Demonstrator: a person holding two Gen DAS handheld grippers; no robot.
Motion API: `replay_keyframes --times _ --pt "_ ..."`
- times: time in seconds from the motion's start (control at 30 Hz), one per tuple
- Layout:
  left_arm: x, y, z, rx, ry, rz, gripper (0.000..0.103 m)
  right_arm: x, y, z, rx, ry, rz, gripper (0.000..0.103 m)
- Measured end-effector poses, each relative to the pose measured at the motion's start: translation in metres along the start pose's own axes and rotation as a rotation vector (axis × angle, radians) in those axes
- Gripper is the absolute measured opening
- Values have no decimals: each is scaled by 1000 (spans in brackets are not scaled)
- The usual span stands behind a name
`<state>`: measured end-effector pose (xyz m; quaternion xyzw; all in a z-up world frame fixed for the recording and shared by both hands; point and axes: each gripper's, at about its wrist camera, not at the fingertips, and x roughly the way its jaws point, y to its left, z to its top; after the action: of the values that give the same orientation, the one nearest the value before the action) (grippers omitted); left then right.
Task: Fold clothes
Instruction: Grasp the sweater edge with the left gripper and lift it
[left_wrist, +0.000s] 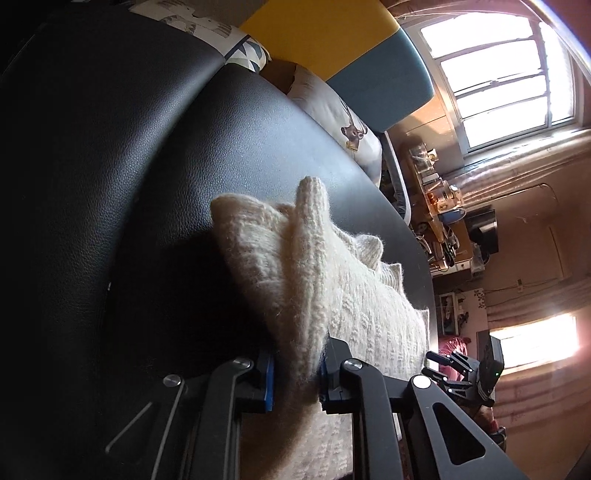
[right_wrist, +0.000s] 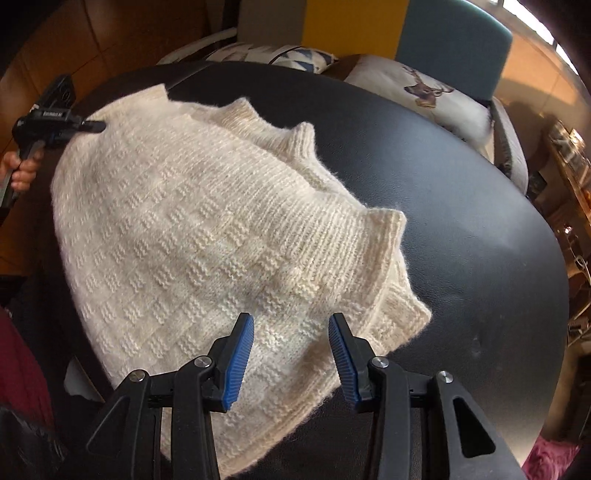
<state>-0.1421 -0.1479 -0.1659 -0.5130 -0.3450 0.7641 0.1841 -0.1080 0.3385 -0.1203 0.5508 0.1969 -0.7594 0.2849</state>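
A cream knitted sweater (right_wrist: 192, 240) lies spread on a black leather surface (right_wrist: 461, 229), with its ribbed collar and a folded edge toward the far side. My left gripper (left_wrist: 295, 365) is shut on a thick fold of the sweater (left_wrist: 295, 266) at its edge, the knit bunched between the blue pads. In the right wrist view that same left gripper (right_wrist: 92, 127) touches the sweater's far left corner, held by a hand (right_wrist: 20, 170). My right gripper (right_wrist: 291, 328) hovers open just above the near part of the sweater, nothing between its fingers.
Patterned cushions (right_wrist: 424, 92) lie behind the black surface, backed by a yellow and teal panel (right_wrist: 450, 40). A cluttered shelf (left_wrist: 439, 206) and bright windows (left_wrist: 509, 70) are at the right. Dark red fabric (right_wrist: 22, 373) shows at the lower left.
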Motion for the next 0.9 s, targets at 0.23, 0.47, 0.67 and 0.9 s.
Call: replay_keyframes --times 0.23,0.47,0.67,0.9 --pt "-18 -20 8 3 -25 -20 16 33 6 7 -62 85 16 45" --pt "-31 -89 9 67 -37 -76 16 34 6 -2 -25 26 18 48" --pt "-21 -154 6 60 -29 -123 16 32 3 -14 29 -43 28 49" --pt "29 -224 -5 67 34 -115 16 30 0 -28 85 -123 50 49"
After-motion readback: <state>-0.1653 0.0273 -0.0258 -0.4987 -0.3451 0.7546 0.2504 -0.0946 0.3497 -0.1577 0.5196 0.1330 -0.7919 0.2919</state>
